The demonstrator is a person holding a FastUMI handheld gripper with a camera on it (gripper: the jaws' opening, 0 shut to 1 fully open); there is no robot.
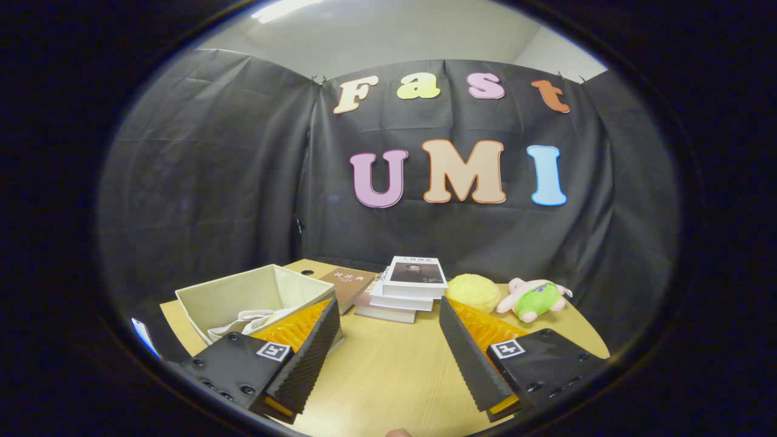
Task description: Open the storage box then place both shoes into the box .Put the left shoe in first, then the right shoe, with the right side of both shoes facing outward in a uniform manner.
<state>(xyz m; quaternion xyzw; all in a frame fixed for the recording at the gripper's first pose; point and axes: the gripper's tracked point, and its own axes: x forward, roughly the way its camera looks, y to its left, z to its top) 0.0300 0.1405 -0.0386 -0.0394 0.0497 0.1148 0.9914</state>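
we see a pale wooden table (388, 376) running out ahead of the fingers, its far edge set close against the black cloth wall (206, 182) of the booth. the cloth hangs in soft folds on three sides, and above it shows a strip of white ceiling (388, 36) with a light at one end.

the gripper (388, 321) stands wide open, its two fingers well apart with bare table between them, and it has hold of nothing.

the box (255, 294) sits on the table by the left finger, partly behind that finger's tip. it is a beige fabric box, open at the top. inside we see something pale and crumpled, with what looks like a strap or lace; it may be a shoe (246, 321), but we cannot tell for sure, nor which one.

beyond the fingers, about midway between them, lies a stack of books (407, 291), white covers uppermost, slightly fanned. a brown book (349, 285) lies flat just beside the stack, between it and the box. to the right of the stack, beyond the right finger, rests a yellow ball (473, 292), rough in texture, and next to it a pink plush toy (534, 298) with a green middle, lying on its side near the table's far edge.
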